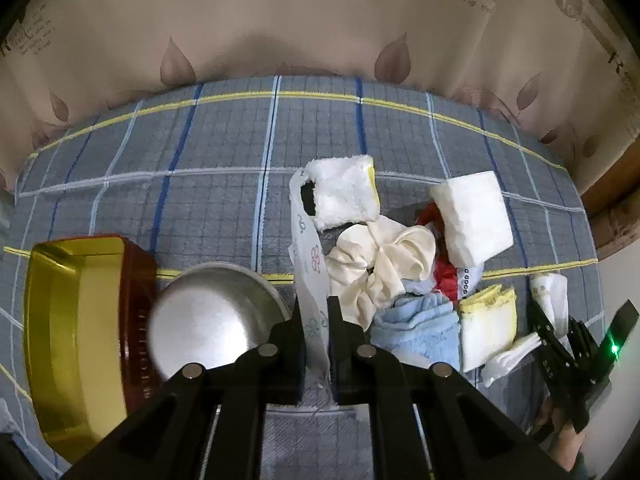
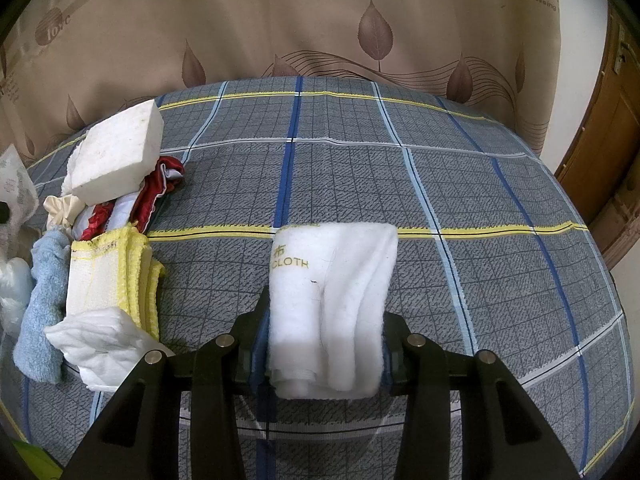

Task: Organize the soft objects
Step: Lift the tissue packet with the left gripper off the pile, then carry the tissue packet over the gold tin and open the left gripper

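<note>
My left gripper (image 1: 317,312) is shut on a thin white plastic bag with flower prints (image 1: 310,276), which stretches up toward a fluffy white cloth with a yellow edge (image 1: 346,196). Beside the bag lie a cream scrunchie (image 1: 380,264), a blue towel (image 1: 420,326), a red cloth (image 1: 444,276), a white sponge block (image 1: 472,220) and a yellow-edged cloth (image 1: 486,324). My right gripper (image 2: 324,316) is shut on a folded white cloth printed "CLOTH" (image 2: 332,304), held over the checked bedspread (image 2: 440,184). The pile sits at its left: sponge block (image 2: 116,160), yellow-edged cloth (image 2: 108,280), blue towel (image 2: 40,320).
A gold and red tin (image 1: 76,336) and a steel bowl (image 1: 208,320) sit at the left of the left wrist view. A crumpled white tissue (image 2: 104,348) lies near the pile. A leaf-print curtain (image 2: 320,32) hangs behind the bed, with a wooden door (image 2: 612,140) at the right.
</note>
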A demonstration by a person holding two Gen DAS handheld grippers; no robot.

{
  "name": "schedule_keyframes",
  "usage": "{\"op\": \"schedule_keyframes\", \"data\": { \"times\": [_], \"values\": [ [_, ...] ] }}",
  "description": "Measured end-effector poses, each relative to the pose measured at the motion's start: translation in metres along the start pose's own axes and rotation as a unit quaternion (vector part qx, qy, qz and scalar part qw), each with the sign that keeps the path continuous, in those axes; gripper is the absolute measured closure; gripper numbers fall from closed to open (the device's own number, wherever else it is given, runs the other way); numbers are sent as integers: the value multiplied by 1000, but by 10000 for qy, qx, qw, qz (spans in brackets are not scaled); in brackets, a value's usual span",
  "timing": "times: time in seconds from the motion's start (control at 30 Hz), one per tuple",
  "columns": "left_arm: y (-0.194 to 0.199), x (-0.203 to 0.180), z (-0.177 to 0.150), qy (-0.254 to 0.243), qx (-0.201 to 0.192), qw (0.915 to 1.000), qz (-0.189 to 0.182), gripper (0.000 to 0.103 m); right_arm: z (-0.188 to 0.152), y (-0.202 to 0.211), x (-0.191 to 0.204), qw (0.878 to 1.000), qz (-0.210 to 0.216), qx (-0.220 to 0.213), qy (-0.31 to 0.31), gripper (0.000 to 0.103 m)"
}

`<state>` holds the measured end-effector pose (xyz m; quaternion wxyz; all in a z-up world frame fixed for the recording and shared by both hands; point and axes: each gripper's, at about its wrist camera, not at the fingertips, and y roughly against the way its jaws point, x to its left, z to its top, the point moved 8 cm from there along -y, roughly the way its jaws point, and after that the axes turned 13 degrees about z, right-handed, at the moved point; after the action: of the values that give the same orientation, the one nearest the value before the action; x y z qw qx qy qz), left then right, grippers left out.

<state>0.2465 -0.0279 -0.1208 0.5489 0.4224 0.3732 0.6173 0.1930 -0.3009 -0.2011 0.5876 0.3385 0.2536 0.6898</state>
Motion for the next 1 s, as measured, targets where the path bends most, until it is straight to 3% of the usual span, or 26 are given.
{"op": "schedule_keyframes", "data": {
  "times": [0.53,1.0],
  "values": [
    [32,54,-10,-80,-208,9993,302,95,0,0,0,10000,1,-3,-4,63],
    [21,174,-12,434,-43,9939,1010,95,-1,-1,0,10000,-25,-3,-14,61]
  ]
}}
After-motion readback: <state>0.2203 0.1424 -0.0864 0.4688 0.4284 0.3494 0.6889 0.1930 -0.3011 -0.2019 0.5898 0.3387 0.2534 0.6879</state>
